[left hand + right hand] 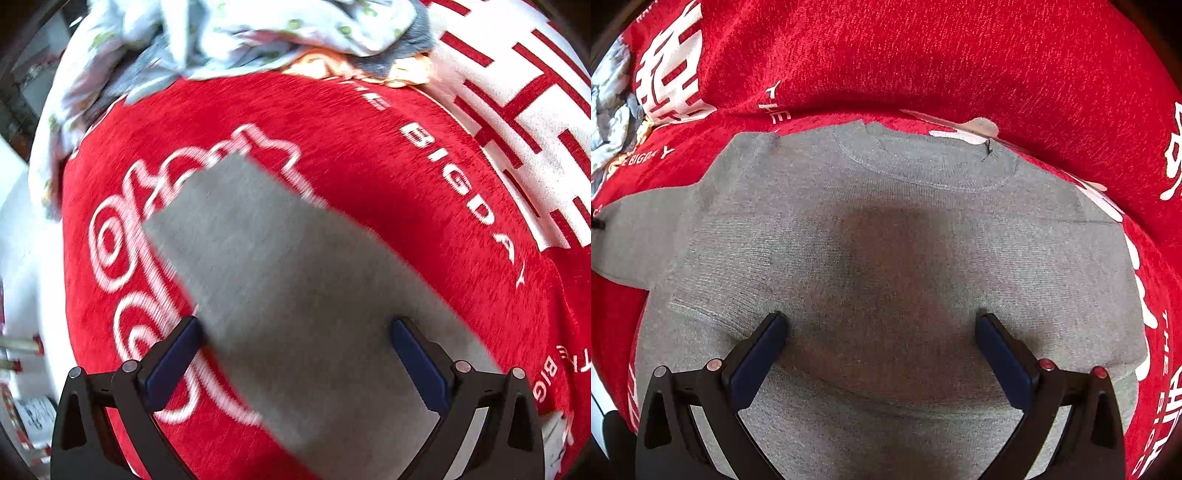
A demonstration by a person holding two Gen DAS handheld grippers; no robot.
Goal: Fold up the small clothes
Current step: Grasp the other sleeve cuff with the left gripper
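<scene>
Right wrist view: I see the grey sweater (886, 240) flat on the red cloth (923, 55), neckline away from me. My right gripper (881, 326) and left gripper (295, 332) are both spread wide, grasping nothing. Crumpled pale clothes (258, 29) lie beyond.

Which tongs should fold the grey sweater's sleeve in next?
Probably the left tongs: they hang open right over the sleeve of the grey sweater. The right tongs, also open, sit over the sweater's middle, below the collar.
</scene>
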